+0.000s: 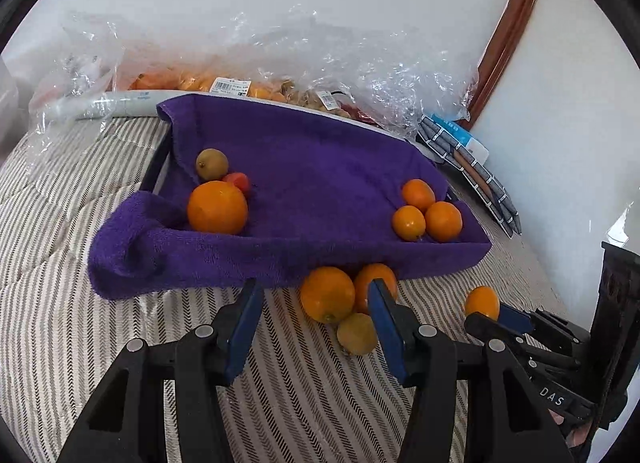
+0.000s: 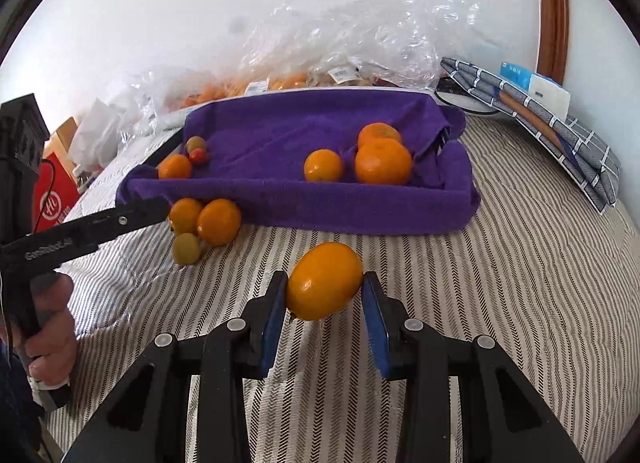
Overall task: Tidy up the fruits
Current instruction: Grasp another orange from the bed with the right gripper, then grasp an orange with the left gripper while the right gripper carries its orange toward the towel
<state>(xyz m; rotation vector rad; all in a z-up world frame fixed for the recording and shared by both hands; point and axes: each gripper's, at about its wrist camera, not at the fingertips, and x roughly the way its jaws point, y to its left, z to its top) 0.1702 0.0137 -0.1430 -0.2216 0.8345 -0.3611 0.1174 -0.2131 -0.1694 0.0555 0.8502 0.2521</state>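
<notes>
Left wrist view: the left tool (image 1: pixel 314 319), pads apart and empty, hovers over the striped bed (image 1: pixel 80 323) beside two oranges (image 1: pixel 327 299) at the purple towel-lined tray's (image 1: pixel 280 255) front edge. Right wrist view: the right tool (image 2: pixel 324 303) clamps a small orange (image 2: pixel 325 281) above the bed.

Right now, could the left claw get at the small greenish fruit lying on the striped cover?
Probably yes: the left claw is open just above the greenish fruit, with only two oranges crowding it from behind.

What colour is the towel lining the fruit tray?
Deep purple towel, draped over the tray's rim; it shows best in the left wrist view.
</notes>
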